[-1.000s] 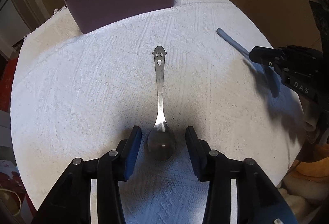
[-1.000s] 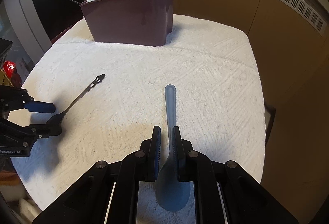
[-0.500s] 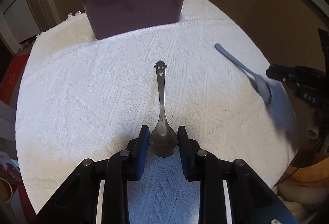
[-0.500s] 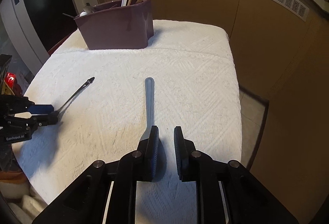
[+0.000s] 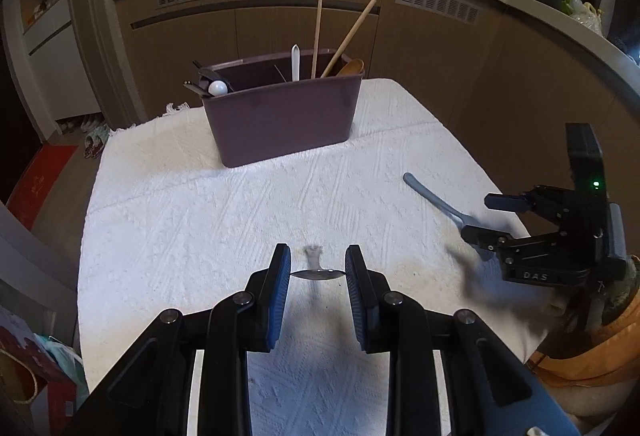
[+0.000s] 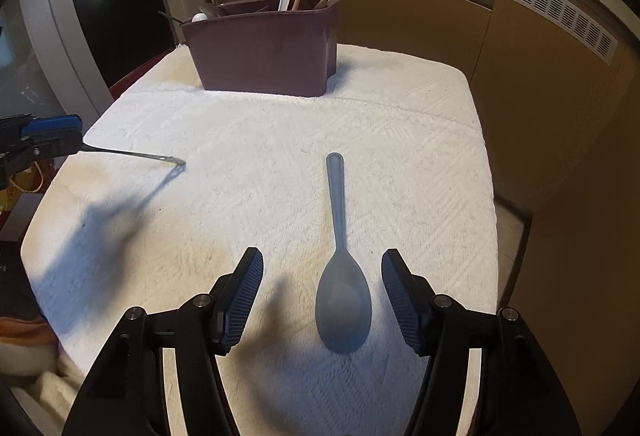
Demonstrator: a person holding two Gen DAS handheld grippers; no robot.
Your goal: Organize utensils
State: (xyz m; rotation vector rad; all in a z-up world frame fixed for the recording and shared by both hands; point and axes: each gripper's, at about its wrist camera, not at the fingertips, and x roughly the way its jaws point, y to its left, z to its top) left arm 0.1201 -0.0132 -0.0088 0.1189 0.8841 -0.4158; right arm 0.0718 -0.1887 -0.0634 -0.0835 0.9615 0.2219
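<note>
Left wrist view: left gripper [image 5: 318, 272] is clamping the bowl of a small metal spoon [image 5: 316, 270], holding it clear of the white cloth [image 5: 192, 220]. Right gripper [image 6: 322, 296] is just spreading apart, jaws flanking the grey plastic spoon [image 6: 340, 268] lying on the cloth. Maroon utensil caddy [image 6: 260, 52] is standing behind.

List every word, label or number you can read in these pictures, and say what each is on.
"DAS": on the black body of the right gripper, seen from the left wrist camera.
No other text can be read: none on the purple utensil caddy, the spoons, or the cabinet fronts.
</note>
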